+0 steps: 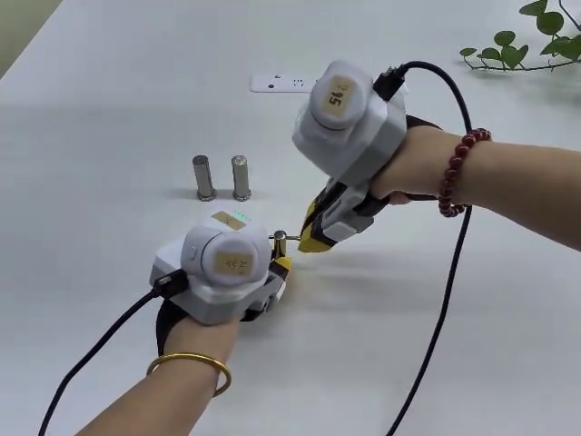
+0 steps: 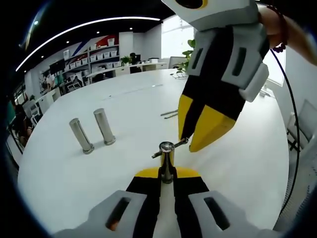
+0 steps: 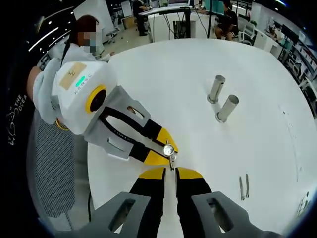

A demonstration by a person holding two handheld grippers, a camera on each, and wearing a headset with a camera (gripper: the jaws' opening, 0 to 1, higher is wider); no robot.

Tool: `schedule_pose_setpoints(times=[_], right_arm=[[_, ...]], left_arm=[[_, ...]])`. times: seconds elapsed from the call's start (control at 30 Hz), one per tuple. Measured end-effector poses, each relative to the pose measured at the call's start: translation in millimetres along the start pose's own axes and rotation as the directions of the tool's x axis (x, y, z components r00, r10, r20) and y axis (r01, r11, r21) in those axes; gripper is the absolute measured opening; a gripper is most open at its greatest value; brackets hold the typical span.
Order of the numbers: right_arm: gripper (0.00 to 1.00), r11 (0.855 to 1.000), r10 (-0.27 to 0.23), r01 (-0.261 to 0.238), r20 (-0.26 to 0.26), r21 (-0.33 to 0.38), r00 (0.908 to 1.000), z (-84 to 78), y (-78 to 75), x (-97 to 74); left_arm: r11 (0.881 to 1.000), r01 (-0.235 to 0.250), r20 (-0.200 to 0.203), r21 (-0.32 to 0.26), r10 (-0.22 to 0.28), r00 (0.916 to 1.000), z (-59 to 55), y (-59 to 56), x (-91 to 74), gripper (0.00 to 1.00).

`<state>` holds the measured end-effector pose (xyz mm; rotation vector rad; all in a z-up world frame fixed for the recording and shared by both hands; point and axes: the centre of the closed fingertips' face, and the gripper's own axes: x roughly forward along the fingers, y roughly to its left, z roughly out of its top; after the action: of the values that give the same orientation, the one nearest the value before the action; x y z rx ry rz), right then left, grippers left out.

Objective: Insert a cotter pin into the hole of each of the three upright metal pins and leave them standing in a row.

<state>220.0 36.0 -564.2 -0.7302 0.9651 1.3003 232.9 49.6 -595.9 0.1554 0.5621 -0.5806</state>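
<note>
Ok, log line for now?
left gripper: shut on metal pin | right gripper: shut on cotter pin, at hole | other two pins: upright

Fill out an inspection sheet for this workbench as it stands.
Surface: white table.
Job's things: two metal pins upright, side by side; third pin upright, cotter pin apparently through its hole; spare cotter pins lying flat.
Clutter: power strip towards the far edge.
Grippers: left tool shut on third pin; right tool shut on cotter pin.
Cables: black cable from right tool, second cable from left tool.
Surroundings: plant; office shelves and desks.
</note>
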Motion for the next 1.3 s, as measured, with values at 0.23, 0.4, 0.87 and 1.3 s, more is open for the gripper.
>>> schedule_pose_setpoints(times=[0.23, 0.4, 0.87, 1.3], right_arm=[[0.0, 1.0, -0.001, 0.001, 0.022, 0.002, 0.9997, 5.0, -1.4, 2.5], [0.0, 1.0, -0.003, 0.004, 0.022, -0.014, 0.9998, 5.3, -2.1, 3.2], [0.0, 0.998, -0.009, 0.011, 0.031, -0.057, 0.9995, 11.3, 1.5, 5.9], [0.1, 1.0, -0.027, 0.028, 0.052, -0.005, 0.9983, 9.7, 0.1, 4.4]], left_arm=[[1.0, -0.002, 0.002, 0.0, 0.002, 1.0, 0.3, 0.0, 0.5, 0.06], [1.0, -0.003, 0.002, 0.001, 0.003, 1.0, 0.5, 0.4, 0.9, 0.05], [1.0, -0.008, 0.008, -0.001, 0.008, 0.9999, 1.1, 0.3, 2.3, 0.06], [1.0, -0.017, 0.01, -0.01, 0.017, 0.9998, 1.1, 0.3, 2.2, 0.06]])
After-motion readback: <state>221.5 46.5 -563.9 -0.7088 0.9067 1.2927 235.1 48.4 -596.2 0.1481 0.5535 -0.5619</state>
